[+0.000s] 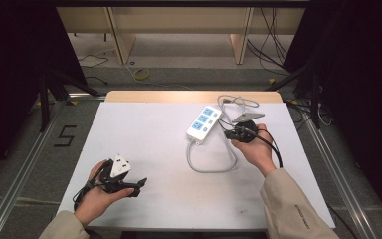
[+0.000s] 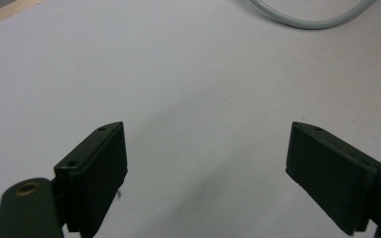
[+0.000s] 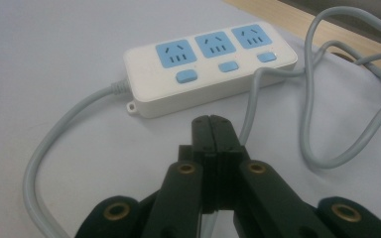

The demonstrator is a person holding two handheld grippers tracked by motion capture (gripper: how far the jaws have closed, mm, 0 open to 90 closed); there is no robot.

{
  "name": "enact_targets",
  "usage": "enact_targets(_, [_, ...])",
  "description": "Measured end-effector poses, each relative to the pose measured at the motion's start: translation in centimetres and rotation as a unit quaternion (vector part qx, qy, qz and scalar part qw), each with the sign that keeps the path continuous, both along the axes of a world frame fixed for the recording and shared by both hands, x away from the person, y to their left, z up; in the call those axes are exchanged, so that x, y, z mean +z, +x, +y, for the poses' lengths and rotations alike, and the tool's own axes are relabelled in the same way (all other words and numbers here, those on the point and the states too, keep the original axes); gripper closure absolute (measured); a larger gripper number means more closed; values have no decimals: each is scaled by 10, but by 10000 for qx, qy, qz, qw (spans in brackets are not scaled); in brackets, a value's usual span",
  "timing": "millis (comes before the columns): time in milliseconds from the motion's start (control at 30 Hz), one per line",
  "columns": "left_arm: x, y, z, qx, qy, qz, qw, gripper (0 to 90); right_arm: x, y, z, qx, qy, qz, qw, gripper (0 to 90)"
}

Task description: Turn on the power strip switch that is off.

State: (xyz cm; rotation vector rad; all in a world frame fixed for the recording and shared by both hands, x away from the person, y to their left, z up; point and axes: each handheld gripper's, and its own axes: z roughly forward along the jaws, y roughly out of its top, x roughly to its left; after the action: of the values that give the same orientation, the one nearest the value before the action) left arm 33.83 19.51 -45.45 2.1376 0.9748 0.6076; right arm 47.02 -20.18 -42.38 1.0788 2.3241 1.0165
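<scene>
A white power strip (image 1: 204, 123) with three blue sockets and blue switches lies at the back right of the white table top; in the right gripper view the power strip (image 3: 211, 69) is just ahead of the jaws. Its grey cable (image 1: 211, 167) loops toward the front, then runs back past the strip's right side. My right gripper (image 1: 227, 133) sits right of the strip's near end, and its jaws (image 3: 212, 120) are shut flat together with nothing between them. My left gripper (image 1: 139, 186) is low over the front left of the table. Its jaws (image 2: 206, 129) stand wide open over bare surface.
The white mat (image 1: 154, 149) covers the table, with a wooden strip (image 1: 194, 96) along the far edge. The grey cable (image 3: 312, 124) lies in loose loops near that edge. A bend of the cable (image 2: 307, 20) shows far ahead of the left jaws. Dark curtains and floor cables surround the table.
</scene>
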Motion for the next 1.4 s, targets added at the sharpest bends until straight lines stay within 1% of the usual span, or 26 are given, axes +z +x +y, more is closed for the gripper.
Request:
enact_targets(300, [0, 0, 0, -2, 0, 4, 10000, 161, 0, 9, 5, -7, -64, 30, 10000, 900])
enact_targets(467, [0, 0, 0, 6, -12, -1, 10000, 161, 0, 13, 7, -33, -49, 45, 10000, 900])
enact_targets(633, [0, 0, -1, 5, -30, 13, 10000, 160, -3, 18, 13, -20, -75, 89, 9999, 900])
enact_targets(833, [0, 0, 0, -7, -19, 5, 10000, 160, -4, 22, 18, -27, -22, 123, 9999, 900])
enact_targets(1133, [0, 0, -1, -7, -33, 12, 10000, 160, -6, 29, 24, -62, -21, 187, 9998, 900])
enact_targets(1400, [0, 0, -1, -11, -37, 15, 10000, 160, -13, 36, 30, -93, -22, 259, 9996, 900])
